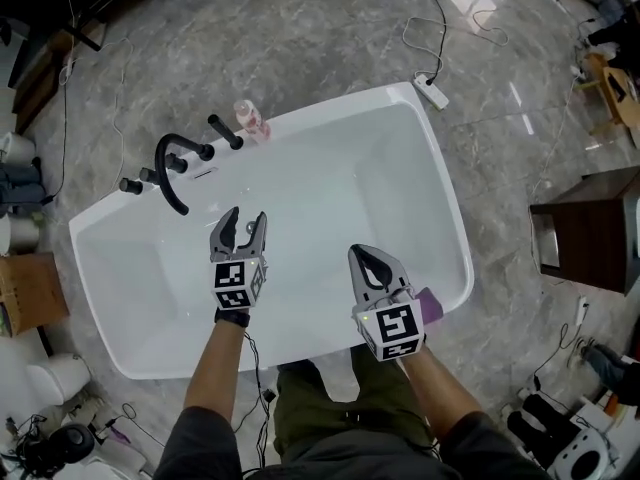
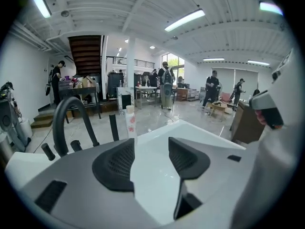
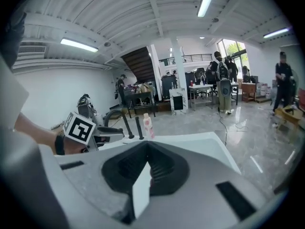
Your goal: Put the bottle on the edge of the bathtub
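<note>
The small bottle (image 1: 247, 118), pale with pink print, stands upright on the far rim of the white bathtub (image 1: 440, 168), just right of the black faucet. It also shows upright in the left gripper view as the bottle (image 2: 130, 120) and in the right gripper view as the bottle (image 3: 147, 125). My left gripper (image 1: 243, 220) hovers over the tub's inside, well short of the bottle, jaws open with nothing between them (image 2: 151, 149). My right gripper (image 1: 377, 265) hangs over the tub near its front rim, jaws shut and empty (image 3: 147, 163).
A black curved faucet (image 1: 175, 168) with separate black handles stands on the tub's far left rim. On the grey marble floor lie a power strip (image 1: 432, 92) with a cord, a dark cabinet (image 1: 590, 228) at the right and a cardboard box (image 1: 28, 293) at the left. People stand in the far room.
</note>
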The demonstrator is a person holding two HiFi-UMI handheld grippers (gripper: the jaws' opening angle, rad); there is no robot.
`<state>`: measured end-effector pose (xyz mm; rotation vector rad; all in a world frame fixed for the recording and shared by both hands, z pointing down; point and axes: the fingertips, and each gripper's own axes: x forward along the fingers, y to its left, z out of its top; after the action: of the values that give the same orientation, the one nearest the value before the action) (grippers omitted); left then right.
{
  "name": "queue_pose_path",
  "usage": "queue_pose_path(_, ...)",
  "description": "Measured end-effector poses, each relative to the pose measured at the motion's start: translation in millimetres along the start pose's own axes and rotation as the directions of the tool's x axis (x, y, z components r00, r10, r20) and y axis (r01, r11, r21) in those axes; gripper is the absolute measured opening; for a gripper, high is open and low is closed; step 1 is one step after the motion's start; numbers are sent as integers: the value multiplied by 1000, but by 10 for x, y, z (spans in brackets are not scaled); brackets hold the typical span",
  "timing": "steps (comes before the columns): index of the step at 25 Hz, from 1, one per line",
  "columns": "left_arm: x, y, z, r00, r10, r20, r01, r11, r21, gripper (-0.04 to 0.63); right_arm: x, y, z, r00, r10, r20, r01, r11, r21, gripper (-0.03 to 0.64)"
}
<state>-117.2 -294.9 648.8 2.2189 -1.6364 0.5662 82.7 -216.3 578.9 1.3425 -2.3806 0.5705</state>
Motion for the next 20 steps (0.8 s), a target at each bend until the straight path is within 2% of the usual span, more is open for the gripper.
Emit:
queue_pose_path(10,-912,-103,950,995,-33,98,32,999,13,179,-497,706,877,996,27,84,-23,999,-47,2)
queue_pose_path(20,-2028,-250,1431,987,-40,154,38,999,21,142,-1100,1374,1460,984,75,159,-61,994,-94,2)
